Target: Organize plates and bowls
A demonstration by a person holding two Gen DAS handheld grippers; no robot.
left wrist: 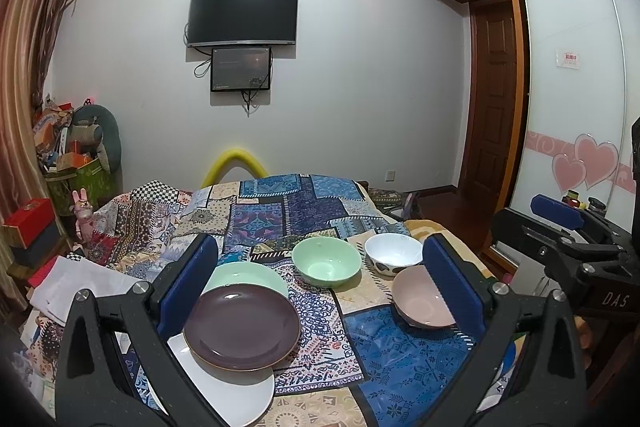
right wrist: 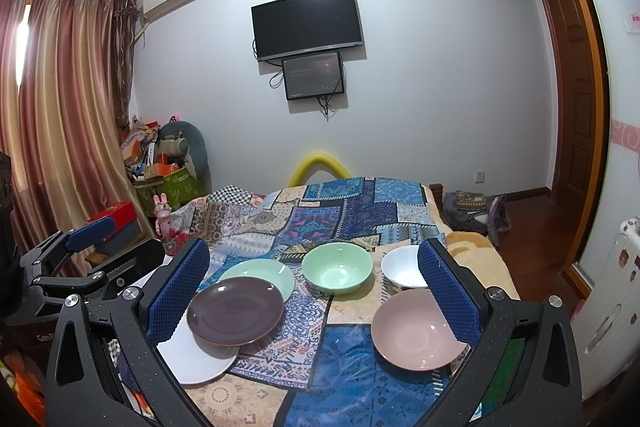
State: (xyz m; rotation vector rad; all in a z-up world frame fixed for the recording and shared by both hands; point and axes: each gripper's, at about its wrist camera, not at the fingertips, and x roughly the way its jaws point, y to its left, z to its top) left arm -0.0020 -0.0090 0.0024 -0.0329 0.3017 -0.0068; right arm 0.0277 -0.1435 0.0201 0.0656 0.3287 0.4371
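Patchwork bed (right wrist: 360, 211) holds 3 plates (right wrist: 235, 310), 3 bowls (right wrist: 337, 273); TV (right wrist: 307, 23) at 12 o'clock; both jaws spread.

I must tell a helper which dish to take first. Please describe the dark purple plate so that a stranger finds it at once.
On the patchwork cloth, look at the overlapping plates on the left side. The purple plate lies on top, over a white plate and a pale green plate. It is the only dark dish.

Purple plate (left wrist: 241, 327), mint plate (left wrist: 256, 277), white plate (left wrist: 224, 387); green bowl (left wrist: 326, 261), white bowl (left wrist: 394, 251), pink bowl (left wrist: 420, 301); blue patchwork cloth (left wrist: 304, 203).
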